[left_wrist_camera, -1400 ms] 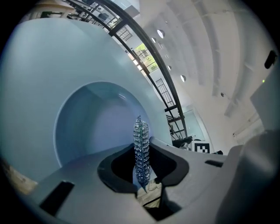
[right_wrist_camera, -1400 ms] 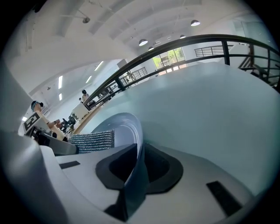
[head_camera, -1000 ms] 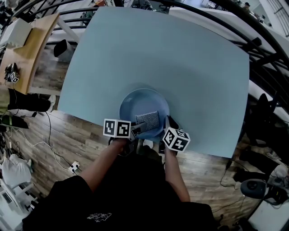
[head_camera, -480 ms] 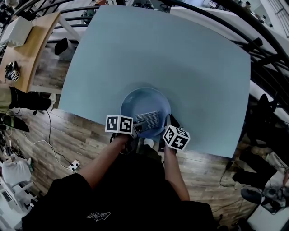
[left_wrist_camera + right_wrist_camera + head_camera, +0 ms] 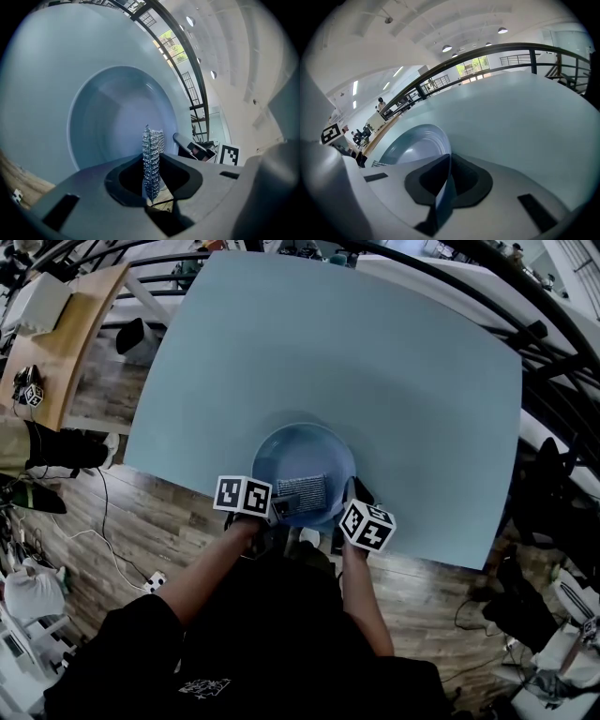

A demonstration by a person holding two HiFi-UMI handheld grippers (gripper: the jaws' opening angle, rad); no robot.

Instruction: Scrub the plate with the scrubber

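Lower centre, the scrubber (image 5: 302,491) is being clamped inside the plate (image 5: 302,448) by the left hand-held gripper (image 5: 278,507). The rim is being pinched by the right hand-held gripper (image 5: 446,176), which is shown only in its own view.

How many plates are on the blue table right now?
1. The plate sits at the table's near edge, its rim clamped in the right gripper; the left gripper holds the scrubber over it. No other shows.

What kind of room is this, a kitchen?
Probably not: it looks like a big open lab or workshop hall. A black railing runs behind the table, ceiling lights hang high, cables trail across the floor.
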